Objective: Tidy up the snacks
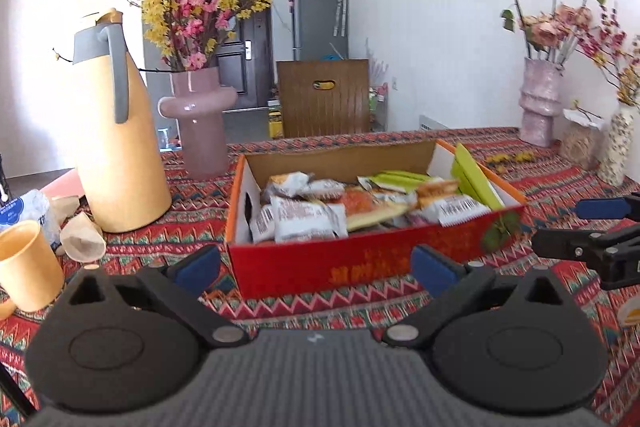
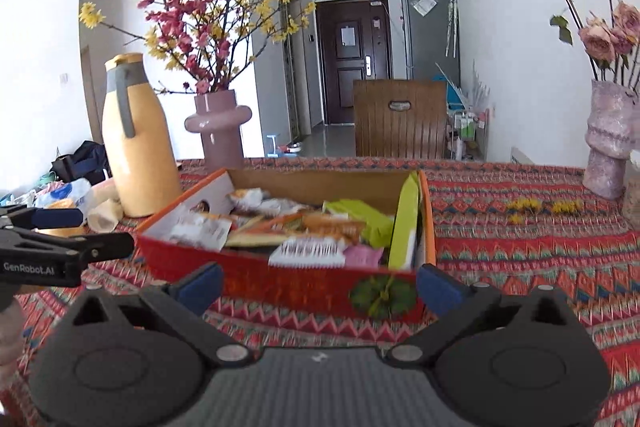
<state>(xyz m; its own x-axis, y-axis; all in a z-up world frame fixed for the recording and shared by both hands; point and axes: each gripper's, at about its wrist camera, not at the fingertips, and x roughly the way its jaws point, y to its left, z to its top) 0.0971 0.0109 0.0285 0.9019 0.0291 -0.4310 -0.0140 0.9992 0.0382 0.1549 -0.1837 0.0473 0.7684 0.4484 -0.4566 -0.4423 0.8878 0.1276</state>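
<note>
Left gripper (image 1: 316, 269) jaws wide apart, nothing between the blue pads (image 1: 198, 269); patterned tablecloth (image 1: 320, 307) directly under them. Right gripper (image 2: 318, 285) likewise spread wide and empty, its tips just short of the box's near wall. Each gripper shows in the other's view: the right one (image 1: 592, 227) at the right edge of the left wrist view, the left one (image 2: 60, 235) at the left edge of the right wrist view. Just ahead of both, between and beyond the tips, sits an open red box (image 1: 360, 263) with orange rim, resting on the cloth. Inside it a loose heap of snacks (image 1: 308, 219): white wrapped packets, orange ones, a green pack (image 2: 406, 223) standing on edge against the right wall. Left of the left gripper, near: a paper cup (image 1: 24, 263) and crumpled paper cups (image 1: 82, 237). Farther left, beside the box, a yellow jug (image 1: 116, 135) with grey handle. Behind it a pink vase (image 1: 200, 123) of pink and yellow blossom. Far right of the right gripper, a textured pink vase (image 2: 608, 139) with dried roses. Beyond the table edge, a wooden chair (image 2: 400, 119), then a dark door (image 2: 354, 59) and a grey fridge (image 2: 430, 31).
</note>
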